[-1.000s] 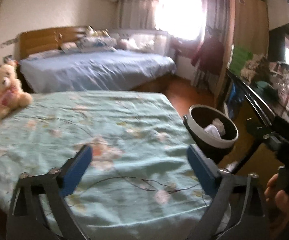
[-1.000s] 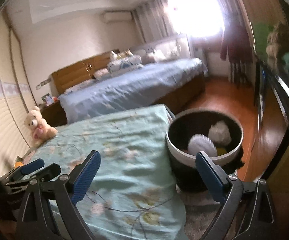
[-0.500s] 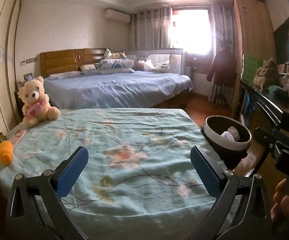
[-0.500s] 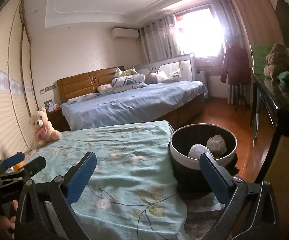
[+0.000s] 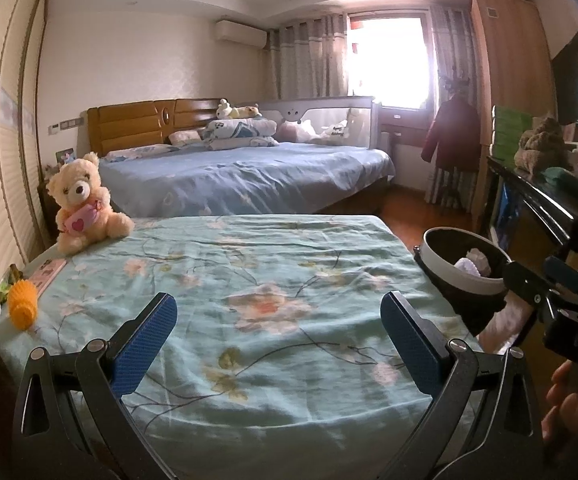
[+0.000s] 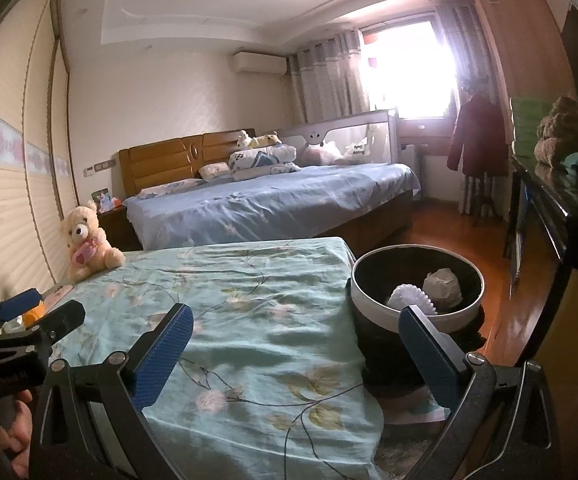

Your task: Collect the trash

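Note:
A black waste bin with a white rim stands on the floor right of the near bed; it also shows in the left wrist view. Inside lie a white fluted paper and a crumpled grey-white wad. My right gripper is open and empty, over the bed's right edge beside the bin. My left gripper is open and empty above the flowered green bedspread. An orange ribbed object and a green wrapper lie at the bed's left edge.
A cream teddy bear sits at the far left corner of the near bed. A blue bed with pillows stands behind. A dark desk runs along the right. Wood floor lies between.
Both grippers have pulled back and tilted up from the bed and bin, so more of the room shows. Both stay open.

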A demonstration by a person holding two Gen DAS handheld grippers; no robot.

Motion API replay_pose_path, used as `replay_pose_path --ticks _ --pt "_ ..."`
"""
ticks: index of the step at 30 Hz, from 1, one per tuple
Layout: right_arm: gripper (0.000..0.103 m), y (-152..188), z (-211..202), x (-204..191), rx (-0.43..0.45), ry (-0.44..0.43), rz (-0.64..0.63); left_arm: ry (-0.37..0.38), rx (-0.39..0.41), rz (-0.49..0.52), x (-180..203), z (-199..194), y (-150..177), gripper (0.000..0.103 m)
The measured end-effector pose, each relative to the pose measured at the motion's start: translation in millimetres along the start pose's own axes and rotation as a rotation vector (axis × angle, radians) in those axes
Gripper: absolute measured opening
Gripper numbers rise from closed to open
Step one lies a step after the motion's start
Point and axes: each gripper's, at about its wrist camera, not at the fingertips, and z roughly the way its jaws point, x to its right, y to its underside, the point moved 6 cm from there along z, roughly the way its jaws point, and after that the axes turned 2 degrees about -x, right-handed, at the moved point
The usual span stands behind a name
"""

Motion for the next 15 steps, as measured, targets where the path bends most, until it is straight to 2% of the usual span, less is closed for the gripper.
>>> replay_pose_path --ticks 15 --pt "0.103 -0.9 -0.2 -2.7 0.002 -0.009 -0.01 -0.015 0.023 0.015 1.3 -4.1 0.2 0.103"
